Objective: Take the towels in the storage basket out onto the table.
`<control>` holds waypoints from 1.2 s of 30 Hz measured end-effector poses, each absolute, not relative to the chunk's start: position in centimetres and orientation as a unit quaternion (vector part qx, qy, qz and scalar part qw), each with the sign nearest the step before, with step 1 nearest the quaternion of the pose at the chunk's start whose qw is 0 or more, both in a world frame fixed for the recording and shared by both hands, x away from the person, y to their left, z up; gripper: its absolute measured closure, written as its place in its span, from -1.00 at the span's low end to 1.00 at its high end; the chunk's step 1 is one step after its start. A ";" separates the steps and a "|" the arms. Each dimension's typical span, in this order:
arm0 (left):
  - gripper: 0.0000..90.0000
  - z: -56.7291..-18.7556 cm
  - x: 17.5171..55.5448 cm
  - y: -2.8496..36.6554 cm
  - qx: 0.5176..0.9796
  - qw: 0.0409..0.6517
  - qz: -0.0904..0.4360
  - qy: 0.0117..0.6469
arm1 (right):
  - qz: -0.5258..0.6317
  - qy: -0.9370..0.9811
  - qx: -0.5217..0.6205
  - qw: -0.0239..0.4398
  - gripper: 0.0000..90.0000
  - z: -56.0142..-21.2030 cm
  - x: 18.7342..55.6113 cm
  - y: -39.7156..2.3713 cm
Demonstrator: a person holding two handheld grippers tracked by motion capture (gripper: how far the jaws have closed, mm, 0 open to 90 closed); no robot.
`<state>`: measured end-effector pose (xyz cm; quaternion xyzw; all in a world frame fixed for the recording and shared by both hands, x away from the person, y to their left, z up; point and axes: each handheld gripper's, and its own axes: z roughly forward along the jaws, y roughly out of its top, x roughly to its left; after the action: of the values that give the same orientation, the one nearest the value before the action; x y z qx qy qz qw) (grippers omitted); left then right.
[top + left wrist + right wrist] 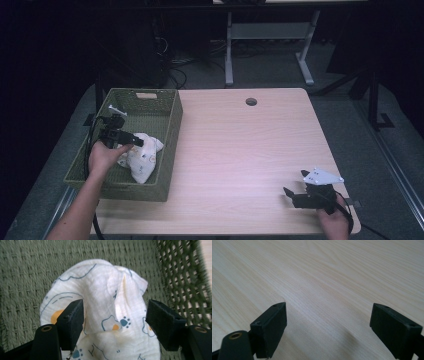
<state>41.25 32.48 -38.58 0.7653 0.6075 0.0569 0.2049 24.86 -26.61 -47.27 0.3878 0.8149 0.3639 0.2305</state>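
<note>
A white cloth (142, 159) printed with paw marks and orange spots lies crumpled inside a green woven basket (172, 122) at the table's left. My left gripper (131, 142) reaches down into the basket over the cloth. In the left gripper view the cloth (107, 300) bulges up between the two black pads (72, 320), which stand apart on either side of it without pinching it; the left gripper (115, 317) is open. My right gripper (296, 184) rests near the table's front right corner, open and holding nothing, with bare wood under it (328, 325).
The basket's woven wall (185, 277) rises close on the right of the cloth. A small white item (116, 109) lies in the basket's far left corner. The light wooden table (240, 145) has a round cable hole (251, 101) at the back. Grey desk legs (229, 50) stand behind.
</note>
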 end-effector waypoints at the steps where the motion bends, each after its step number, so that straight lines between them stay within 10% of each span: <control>1: -0.31 -38.9 41.4 32.3 0.769 0.192 0.064 0.607 | 0.363 0.815 0.388 0.231 -0.70 -47.3 24.9 -26.6; 28: 0.02 -42.5 42.5 30.5 0.804 0.051 0.071 0.588 | 0.363 0.817 0.383 0.233 -0.70 -47.2 24.8 -26.5; 36: 0.51 -42.4 42.1 29.1 0.836 0.032 0.095 0.540 | 0.361 0.817 0.385 0.231 -0.70 -47.3 24.8 -26.3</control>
<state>42.09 29.09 -42.44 0.8358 0.5398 0.0948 0.0320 24.81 -26.35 -47.32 0.3848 0.8175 0.3612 0.2307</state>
